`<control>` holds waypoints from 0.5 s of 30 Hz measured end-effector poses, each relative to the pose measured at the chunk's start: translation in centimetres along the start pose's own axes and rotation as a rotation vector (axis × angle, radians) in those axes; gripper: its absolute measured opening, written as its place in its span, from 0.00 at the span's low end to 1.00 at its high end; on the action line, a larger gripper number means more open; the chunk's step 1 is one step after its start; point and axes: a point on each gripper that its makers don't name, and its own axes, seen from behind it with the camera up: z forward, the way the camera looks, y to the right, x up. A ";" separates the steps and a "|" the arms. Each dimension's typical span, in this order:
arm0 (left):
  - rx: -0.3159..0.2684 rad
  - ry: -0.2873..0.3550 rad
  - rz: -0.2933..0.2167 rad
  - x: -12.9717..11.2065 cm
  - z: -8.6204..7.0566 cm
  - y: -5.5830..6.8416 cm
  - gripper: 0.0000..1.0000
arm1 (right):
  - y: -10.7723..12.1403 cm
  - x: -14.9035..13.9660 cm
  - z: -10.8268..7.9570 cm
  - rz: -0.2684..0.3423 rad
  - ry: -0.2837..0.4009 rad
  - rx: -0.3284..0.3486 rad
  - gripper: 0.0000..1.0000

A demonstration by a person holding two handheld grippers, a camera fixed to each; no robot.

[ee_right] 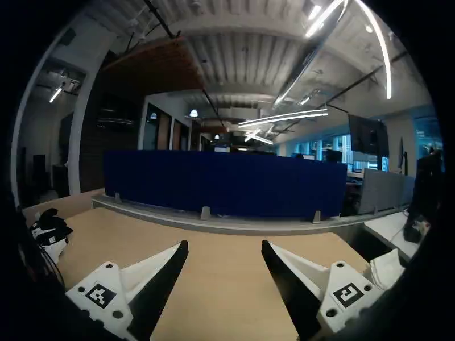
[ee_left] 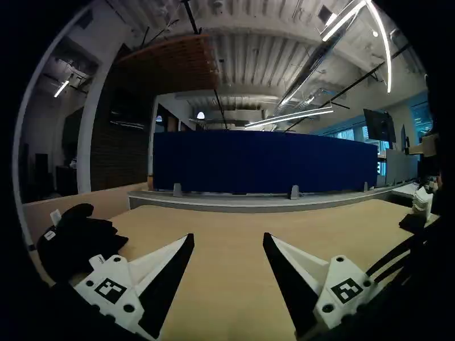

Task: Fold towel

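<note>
In the left gripper view my left gripper (ee_left: 228, 236) stands open over the light wooden table (ee_left: 227, 227), with nothing between its fingers. A dark crumpled heap of cloth with white tags (ee_left: 74, 238) lies on the table just left of the left finger. In the right gripper view my right gripper (ee_right: 224, 243) is also open and empty above the same table (ee_right: 227, 267). A white cloth (ee_right: 389, 267) lies at the table's right edge beside the right finger. A small black-and-white bundle (ee_right: 48, 227) sits at the far left. I cannot tell which of these is the towel.
A blue partition (ee_left: 256, 162) on a grey ledge closes off the table's far side. A white stack (ee_left: 424, 202) and a dark item (ee_left: 412, 221) sit at the table's right edge. Monitors (ee_right: 367, 136) and desks stand beyond on the right.
</note>
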 end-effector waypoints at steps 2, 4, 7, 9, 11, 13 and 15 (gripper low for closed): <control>0.002 0.000 -0.002 -0.3 0.1 -0.3 0.89 | -0.1 0.0 0.0 -0.003 -0.001 0.002 1.00; 0.003 0.002 -0.008 -0.4 0.0 -0.4 0.89 | -0.2 0.0 0.0 -0.004 0.000 0.002 1.00; 0.001 0.003 -0.015 -0.7 -0.1 -0.3 0.89 | -0.2 0.0 -0.1 -0.004 0.001 0.001 1.00; -0.003 0.002 -0.012 -0.9 -0.2 -0.1 0.89 | -0.2 -0.1 -0.2 -0.003 -0.001 0.001 1.00; -0.008 -0.001 0.000 -1.1 -0.2 0.1 0.89 | 0.0 -0.2 -0.2 -0.002 -0.006 0.001 1.00; -0.009 0.001 0.012 -1.1 -0.3 0.3 0.89 | 0.1 -0.2 -0.2 0.001 -0.002 0.000 1.00; -0.009 0.003 0.021 -1.1 -0.3 0.4 0.89 | 0.1 -0.2 -0.1 0.004 0.002 0.000 1.00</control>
